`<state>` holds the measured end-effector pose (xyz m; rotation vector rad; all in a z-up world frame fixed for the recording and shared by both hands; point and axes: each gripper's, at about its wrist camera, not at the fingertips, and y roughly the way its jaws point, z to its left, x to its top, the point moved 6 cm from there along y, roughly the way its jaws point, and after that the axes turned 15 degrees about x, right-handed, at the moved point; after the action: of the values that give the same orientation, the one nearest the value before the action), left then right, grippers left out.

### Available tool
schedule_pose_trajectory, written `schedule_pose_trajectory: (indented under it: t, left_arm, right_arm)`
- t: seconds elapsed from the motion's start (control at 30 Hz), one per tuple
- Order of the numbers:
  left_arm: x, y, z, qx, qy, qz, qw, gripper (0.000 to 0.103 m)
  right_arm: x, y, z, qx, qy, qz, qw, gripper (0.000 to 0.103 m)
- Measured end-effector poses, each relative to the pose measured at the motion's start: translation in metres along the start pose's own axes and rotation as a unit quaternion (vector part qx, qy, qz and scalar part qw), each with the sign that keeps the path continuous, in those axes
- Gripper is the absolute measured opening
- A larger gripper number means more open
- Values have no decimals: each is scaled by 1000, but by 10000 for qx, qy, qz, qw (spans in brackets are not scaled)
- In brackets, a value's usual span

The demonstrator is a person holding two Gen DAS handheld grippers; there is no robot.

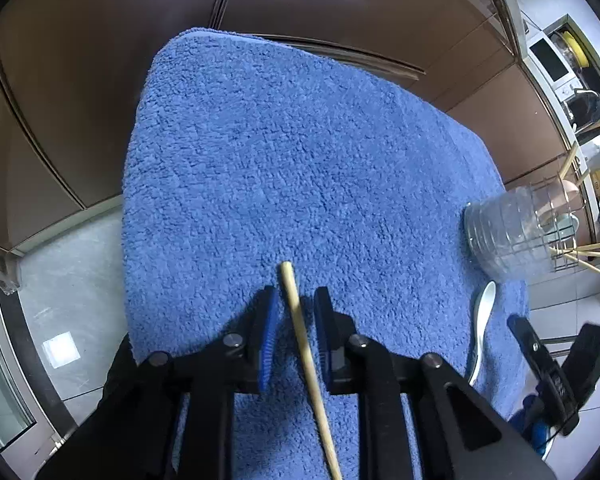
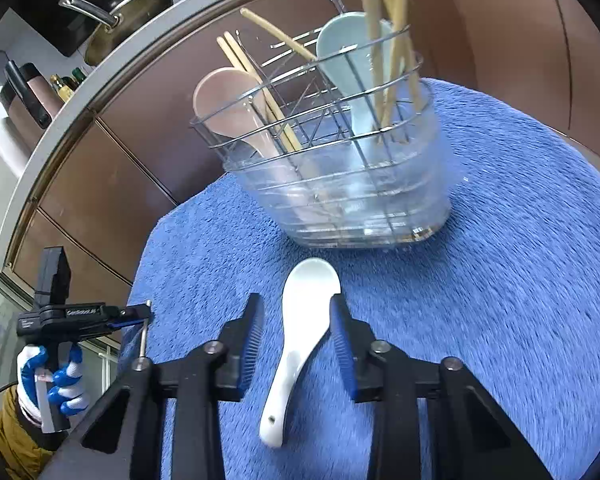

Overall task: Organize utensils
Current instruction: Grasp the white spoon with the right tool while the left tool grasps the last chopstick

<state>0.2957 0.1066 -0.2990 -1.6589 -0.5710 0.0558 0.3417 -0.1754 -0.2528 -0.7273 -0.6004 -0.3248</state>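
Observation:
A single wooden chopstick [image 1: 306, 360] lies on the blue towel [image 1: 300, 168], between the open fingers of my left gripper [image 1: 296, 300], untouched on either side. A white ceramic spoon [image 2: 300, 332] lies on the towel [image 2: 500, 280] between the open fingers of my right gripper [image 2: 296, 308]; it also shows in the left wrist view [image 1: 482, 324]. Behind it stands the clear utensil holder [image 2: 340, 184] with a wire insert, holding a pink spoon [image 2: 236, 104], a pale blue spoon [image 2: 348, 60] and several chopsticks [image 2: 384, 40].
Brown cabinet fronts [image 1: 340, 12] rise behind the towel. A counter edge [image 2: 100, 76] with a pot [image 2: 128, 16] runs at upper left in the right wrist view. The left hand in a blue-white glove [image 2: 52, 380] shows at lower left. Grey floor [image 1: 72, 280] lies beside the towel.

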Motion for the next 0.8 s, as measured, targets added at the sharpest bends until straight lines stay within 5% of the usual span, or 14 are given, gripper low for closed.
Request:
schedule_pose_trajectory:
  t: [0.47,0.73,0.8]
  left_arm:
    - [1,1,0,175,170,-104,9996,8]
    - [-1,0,-3,286,300,-247,9988,8]
    - [0,0,-2,266,286,-244,9989,8]
  right_arm:
    - [13,35,-21,-152,-216,765,9967,9]
    - [10,40,-11,-262,-450,985,9938,9]
    - [10,37,-9,-310,-510,932,9939,17]
